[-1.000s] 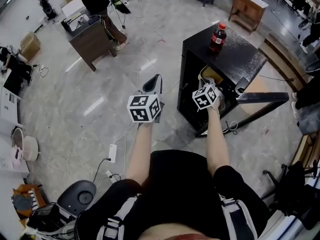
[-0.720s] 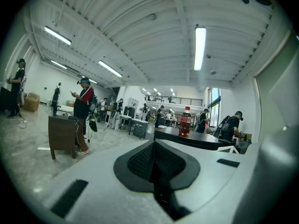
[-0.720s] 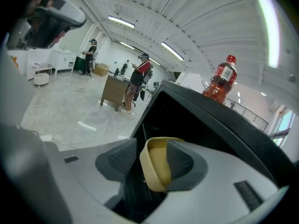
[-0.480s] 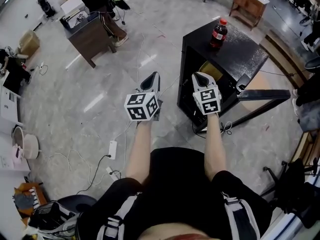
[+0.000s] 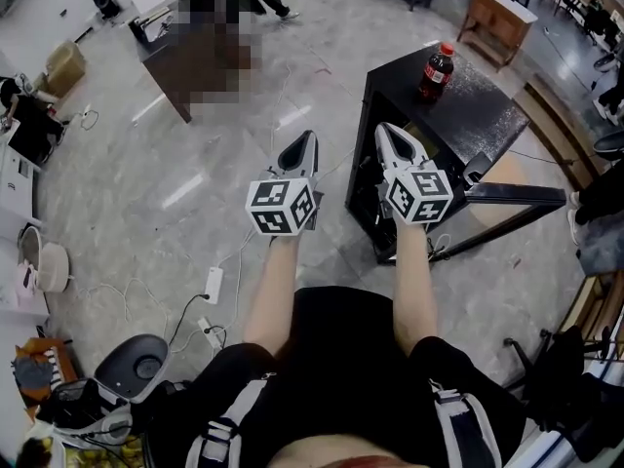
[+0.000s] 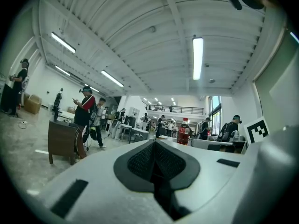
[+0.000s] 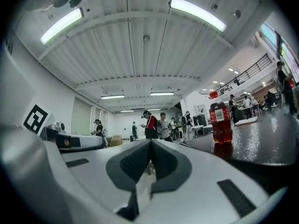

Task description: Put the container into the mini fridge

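Note:
The black mini fridge stands ahead on the right, its door swung wide open to the right. A yellowish thing shows dimly inside the opening, mostly hidden behind my right gripper; I cannot tell whether it is the container. My right gripper is shut and holds nothing, raised in front of the fridge's opening. To its left, my left gripper hovers over the floor, level with it. The left gripper is also shut and holds nothing.
A cola bottle stands on the fridge top and also shows as a small bottle in the left gripper view. A brown desk stands far left, a wooden cabinet far right. A power strip and cables lie on the floor.
My right gripper has come back out of the fridge opening and risen, empty. The left gripper has risen a little. The person at the brown desk has walked away.

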Motion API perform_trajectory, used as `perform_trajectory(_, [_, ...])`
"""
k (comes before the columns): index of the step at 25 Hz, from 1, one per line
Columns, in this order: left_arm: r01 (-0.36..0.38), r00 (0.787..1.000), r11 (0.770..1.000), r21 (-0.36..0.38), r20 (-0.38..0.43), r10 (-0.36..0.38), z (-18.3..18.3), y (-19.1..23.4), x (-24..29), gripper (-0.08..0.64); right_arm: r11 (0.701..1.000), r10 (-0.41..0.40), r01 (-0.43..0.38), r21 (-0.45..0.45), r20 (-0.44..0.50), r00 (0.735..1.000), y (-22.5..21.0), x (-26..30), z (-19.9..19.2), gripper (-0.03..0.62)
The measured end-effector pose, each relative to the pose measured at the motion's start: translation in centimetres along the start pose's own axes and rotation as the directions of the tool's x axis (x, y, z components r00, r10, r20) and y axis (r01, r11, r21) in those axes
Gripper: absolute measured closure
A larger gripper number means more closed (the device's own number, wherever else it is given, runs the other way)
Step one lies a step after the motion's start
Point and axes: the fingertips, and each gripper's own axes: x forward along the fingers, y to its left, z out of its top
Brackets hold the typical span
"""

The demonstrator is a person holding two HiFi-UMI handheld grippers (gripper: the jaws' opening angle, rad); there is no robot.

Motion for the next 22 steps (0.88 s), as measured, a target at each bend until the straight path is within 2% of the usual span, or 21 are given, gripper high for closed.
perform_trajectory(22, [0.015, 1.000, 1.000, -0.006, -0.002, -0.015, -0.23, -0.76, 0.06, 0.549, 1.000, -0.007, 0.007, -0.013, -0.006, 1.000, -0.02, -0.47, 0.12, 0.581])
